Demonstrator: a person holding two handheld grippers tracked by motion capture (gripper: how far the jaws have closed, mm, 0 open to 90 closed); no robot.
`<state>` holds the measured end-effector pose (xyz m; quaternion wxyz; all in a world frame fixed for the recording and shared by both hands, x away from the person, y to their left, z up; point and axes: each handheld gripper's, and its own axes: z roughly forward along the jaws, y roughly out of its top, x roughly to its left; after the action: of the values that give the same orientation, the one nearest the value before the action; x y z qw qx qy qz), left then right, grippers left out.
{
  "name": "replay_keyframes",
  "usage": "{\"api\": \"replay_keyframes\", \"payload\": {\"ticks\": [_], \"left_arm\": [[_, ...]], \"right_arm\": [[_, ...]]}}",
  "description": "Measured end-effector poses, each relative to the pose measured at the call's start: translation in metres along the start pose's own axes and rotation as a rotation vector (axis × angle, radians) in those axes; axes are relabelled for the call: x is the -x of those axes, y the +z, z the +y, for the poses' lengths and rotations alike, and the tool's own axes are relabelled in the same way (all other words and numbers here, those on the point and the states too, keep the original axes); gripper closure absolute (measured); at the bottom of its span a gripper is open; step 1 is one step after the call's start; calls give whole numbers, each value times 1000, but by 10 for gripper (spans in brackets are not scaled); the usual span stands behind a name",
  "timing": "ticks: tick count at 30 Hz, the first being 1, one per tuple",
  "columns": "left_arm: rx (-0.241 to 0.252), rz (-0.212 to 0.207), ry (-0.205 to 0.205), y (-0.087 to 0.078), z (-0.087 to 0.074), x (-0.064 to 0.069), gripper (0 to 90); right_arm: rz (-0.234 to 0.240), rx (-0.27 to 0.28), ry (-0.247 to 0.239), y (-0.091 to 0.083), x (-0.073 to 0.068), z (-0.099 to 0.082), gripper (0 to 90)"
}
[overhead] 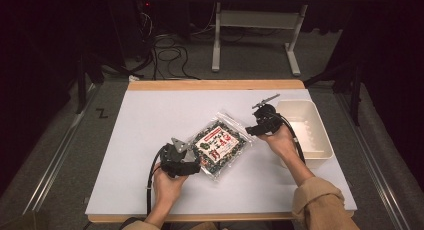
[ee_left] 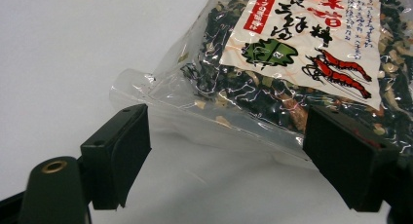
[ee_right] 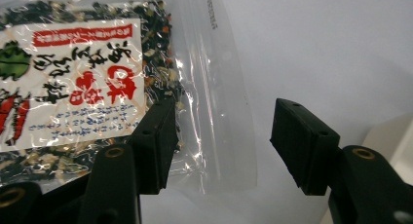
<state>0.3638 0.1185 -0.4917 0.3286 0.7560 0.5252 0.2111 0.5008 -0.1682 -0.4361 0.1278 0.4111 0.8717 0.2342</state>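
Observation:
A clear bag of dried green flakes (overhead: pixel 220 142) with a white, red-lettered label lies flat near the middle of the white table (overhead: pixel 145 115). My left gripper (overhead: pixel 192 165) sits at the bag's near left corner. In the left gripper view its jaws (ee_left: pixel 229 126) stand wide open, with the bag's clear sealed edge (ee_left: pixel 204 117) just ahead of them and not pinched. My right gripper (overhead: pixel 252 130) hovers at the bag's far right corner. Its jaws (ee_right: pixel 224 112) are also wide open, above the bag's clear margin (ee_right: pixel 219 87) and not gripping it.
A white plastic bin (overhead: pixel 320 140) stands on the table's right side, just behind my right hand. A wooden strip (overhead: pixel 215 84) runs along the table's far edge. On the floor beyond are cables (overhead: pixel 167 55) and a desk frame (overhead: pixel 255 35).

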Motion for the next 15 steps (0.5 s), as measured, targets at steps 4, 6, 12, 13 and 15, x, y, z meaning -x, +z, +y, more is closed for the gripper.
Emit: {"api": "replay_keyframes", "payload": {"ticks": [4,6,12,13,15], "left_arm": [[-4,-12,-10,1,-1,-2,183],[-6,-13,-10,1,-1,-2,183],[-12,-15,-6,0,-3,-2,183],[-12,-16,-6,0,-3,-2,183],[-13,-16,-5,0,-3,-2,183]], "right_arm": [[3,-48,24,13,3,3,416],[3,-57,31,15,4,3,415],[19,-95,69,28,7,3,414],[22,-96,66,30,7,3,415],[31,-116,74,33,4,4,415]]}}
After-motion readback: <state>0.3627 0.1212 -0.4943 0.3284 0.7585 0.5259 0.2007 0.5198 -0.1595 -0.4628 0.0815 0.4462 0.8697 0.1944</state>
